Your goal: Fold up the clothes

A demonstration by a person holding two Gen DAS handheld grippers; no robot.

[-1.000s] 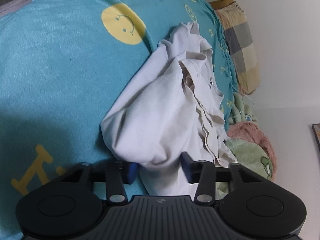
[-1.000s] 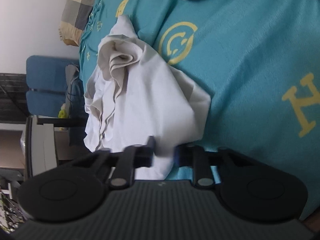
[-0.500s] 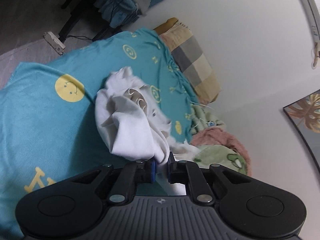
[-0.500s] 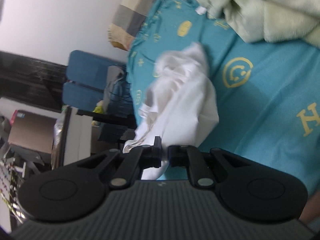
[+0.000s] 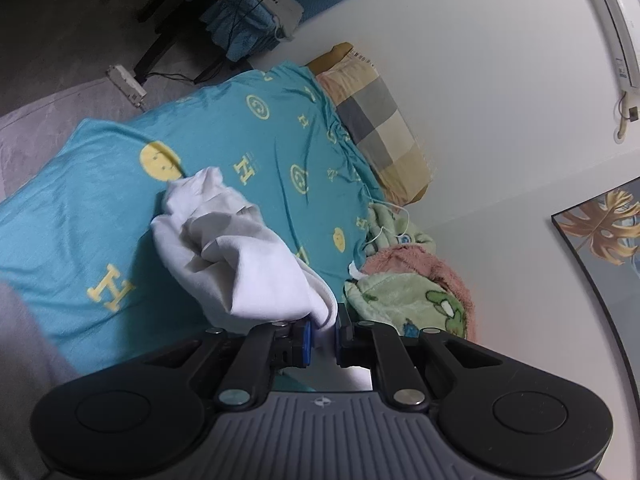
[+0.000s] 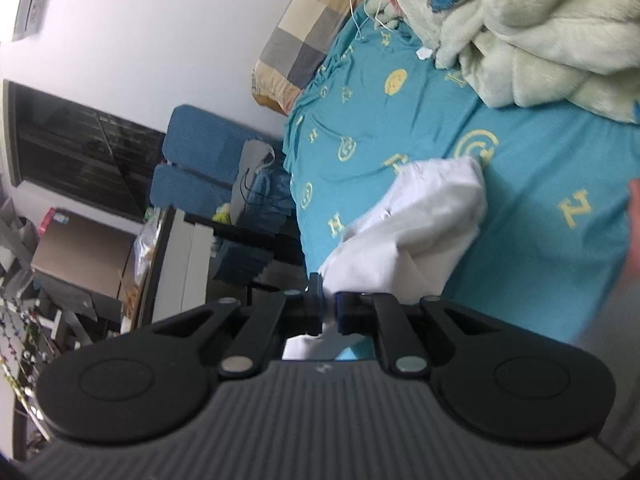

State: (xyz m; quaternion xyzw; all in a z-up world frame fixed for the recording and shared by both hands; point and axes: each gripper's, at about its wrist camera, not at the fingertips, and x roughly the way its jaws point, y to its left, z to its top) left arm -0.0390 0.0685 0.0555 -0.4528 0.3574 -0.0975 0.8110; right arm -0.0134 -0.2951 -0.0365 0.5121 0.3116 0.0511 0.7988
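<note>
A white garment [image 5: 240, 268] hangs bunched above the teal bedsheet [image 5: 100, 200] with yellow smileys and letters. My left gripper [image 5: 322, 334] is shut on one edge of it, the cloth pinched between the blue pads. In the right wrist view the same white garment [image 6: 424, 220] trails from my right gripper [image 6: 329, 312], which is shut on another edge of it. The garment's far end still touches the sheet [image 6: 520, 184].
A checked pillow [image 5: 380, 120] lies at the bed's head by the white wall. Green and pink fleece blankets [image 5: 408, 292] are piled beside the garment, also in the right wrist view [image 6: 520, 32]. Blue chair [image 6: 200, 168], desk and boxes stand off the bed.
Both grippers closed on the garment and rose well above the bed, lifting it. The garment now hangs from both, pulled up off the sheet.
</note>
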